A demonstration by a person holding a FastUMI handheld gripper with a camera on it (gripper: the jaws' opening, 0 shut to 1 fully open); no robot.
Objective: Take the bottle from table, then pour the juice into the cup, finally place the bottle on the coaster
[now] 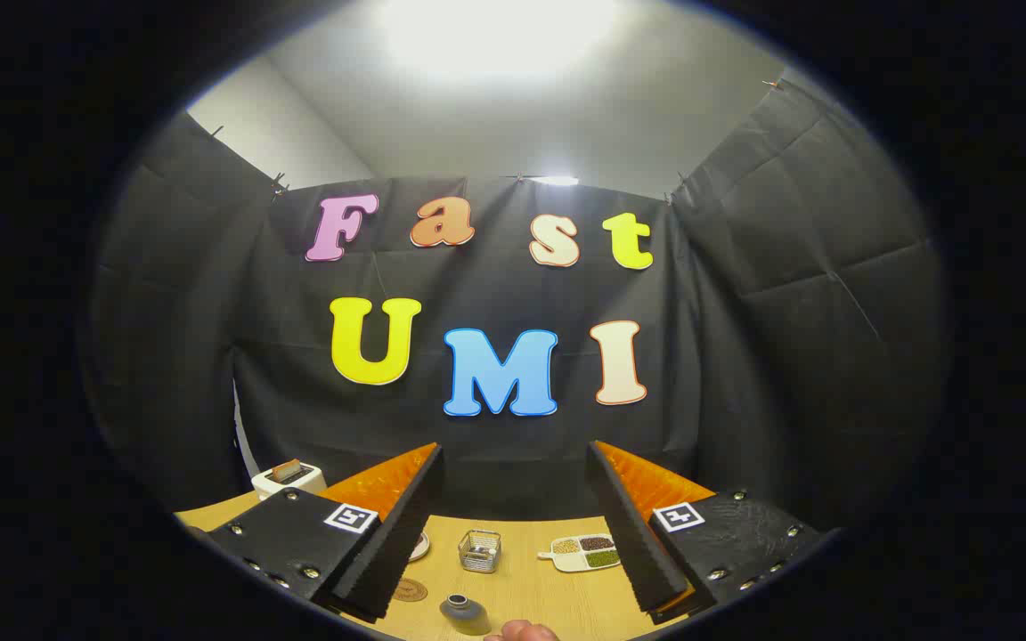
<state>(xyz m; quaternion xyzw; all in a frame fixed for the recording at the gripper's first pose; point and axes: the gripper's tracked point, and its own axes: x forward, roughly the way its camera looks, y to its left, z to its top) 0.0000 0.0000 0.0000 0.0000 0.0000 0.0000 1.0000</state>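
Since nothing is yet grasped, all three steps remain. On the desk (531, 592), beyond the spread, empty jaws of the gripper (513, 534), stand the bottle (465, 613), cup (479, 550) and coaster (410, 589).

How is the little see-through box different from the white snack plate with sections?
The clear square container stands taller with straight walls; the white divided tray lies flat and wide. The container holds something pale and hard to make out; the tray holds separate tan, dark and green piles. Both sit on the wooden table, between the open gripper fingers.
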